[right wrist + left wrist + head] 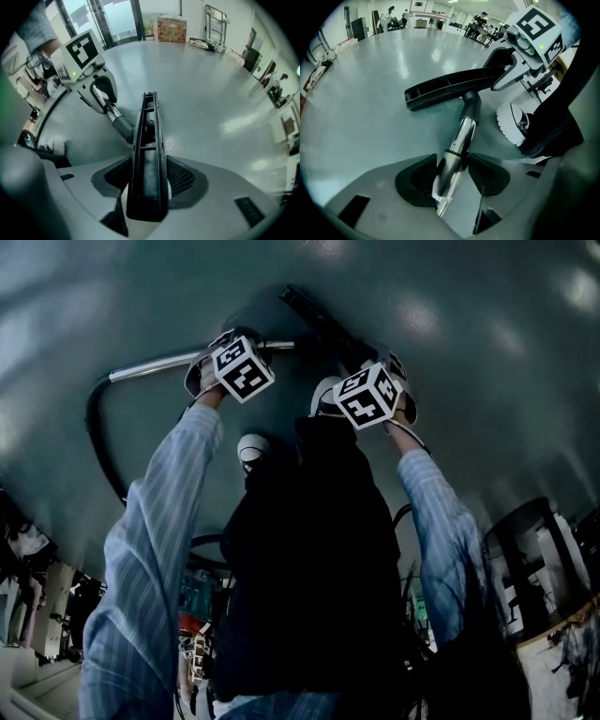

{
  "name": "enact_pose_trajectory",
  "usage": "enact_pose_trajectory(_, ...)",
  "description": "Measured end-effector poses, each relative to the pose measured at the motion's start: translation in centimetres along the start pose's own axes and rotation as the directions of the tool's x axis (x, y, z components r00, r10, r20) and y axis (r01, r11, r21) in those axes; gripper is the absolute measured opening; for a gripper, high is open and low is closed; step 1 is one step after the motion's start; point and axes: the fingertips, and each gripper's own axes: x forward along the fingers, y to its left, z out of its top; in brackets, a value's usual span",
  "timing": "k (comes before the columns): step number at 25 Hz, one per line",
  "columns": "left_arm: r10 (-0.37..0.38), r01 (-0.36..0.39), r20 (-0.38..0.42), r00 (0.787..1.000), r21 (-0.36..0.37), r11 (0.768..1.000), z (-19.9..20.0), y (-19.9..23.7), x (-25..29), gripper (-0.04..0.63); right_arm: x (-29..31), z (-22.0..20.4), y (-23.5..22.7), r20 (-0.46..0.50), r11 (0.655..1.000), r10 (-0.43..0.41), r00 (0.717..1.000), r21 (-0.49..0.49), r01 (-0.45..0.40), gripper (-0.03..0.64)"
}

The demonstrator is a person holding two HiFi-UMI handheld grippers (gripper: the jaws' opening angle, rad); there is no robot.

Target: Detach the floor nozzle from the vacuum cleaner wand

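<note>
Glossy floor (487,362) — chrome wand (462,135), black nozzle (148,159).

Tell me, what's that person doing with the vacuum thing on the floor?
A person is reaching down with a gripper tool in each hand. The left gripper has the shiny wand between its jaws, close to both pads; I can't tell if it is squeezing. The right gripper looks closed on the black floor nozzle, which lies on the floor. The nozzle is still joined to the wand, so nothing has been pulled apart yet.
</note>
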Motion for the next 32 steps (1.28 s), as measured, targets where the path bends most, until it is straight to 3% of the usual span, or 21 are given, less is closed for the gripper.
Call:
enact_pose_trajectory(2,-0.005,0.005,-0.008,1.0,-0.009,1.0,0.1,0.0,-0.1,0.209,-0.5,-0.7,-1.5,-0.017,0.996,-0.074,0.997,-0.05,0.073,0.23)
enact_pose_trajectory(4,-0.018,0.017,-0.004,1.0,-0.022,1.0,0.1,0.0,-0.1,0.209,-1.1,-2.1,-3.0,-0.045,0.994,-0.105,0.993,-0.04,0.103,0.229)
enact_pose_trajectory(9,-0.019,0.019,0.003,1.0,-0.044,0.999,0.0,-0.3,-1.1,0.209,-2.6,-4.9,-5.1,-0.077,0.991,-0.122,0.989,0.052,0.127,0.229)
enact_pose_trajectory(13,0.036,-0.036,0.007,0.999,-0.031,0.999,0.3,0.0,0.1,0.21,-0.9,-6.7,-5.3,-0.13,0.986,-0.107,0.986,0.111,0.122,0.23)
enact_pose_trajectory(16,0.069,-0.067,0.042,0.997,-0.055,0.996,0.6,-0.8,-2.3,0.212,-2.2,-6.7,-5.2,-0.145,0.975,-0.074,0.987,0.195,0.102,0.239)
enact_pose_trajectory(22,0.101,-0.088,0.096,0.99,-0.13,0.988,-0.5,-2.8,-9.3,0.212,-9.2,-3.4,-3.2,-0.056,0.946,-0.029,0.998,0.321,0.046,0.241)
enact_pose_trajectory(27,0.107,-0.061,0.176,0.979,-0.25,0.966,2.4,-5.3,-14.9,0.21,-14.7,-2.2,-1.1,-0.021,0.927,0.059,0.998,0.371,-0.047,0.239)
enact_pose_trajectory(29,0.123,-0.055,0.226,0.966,-0.285,0.957,4.5,-6.2,-18.0,0.21,-17.4,-1.0,-0.7,0.033,0.899,0.074,0.997,0.43,-0.081,0.239)
enact_pose_trajectory(32,0.138,-0.027,0.301,0.944,-0.346,0.938,7.3,-7.8,-22.9,0.21,-21.5,1.1,-0.1,0.14,0.824,0.081,0.987,0.548,-0.145,0.239)
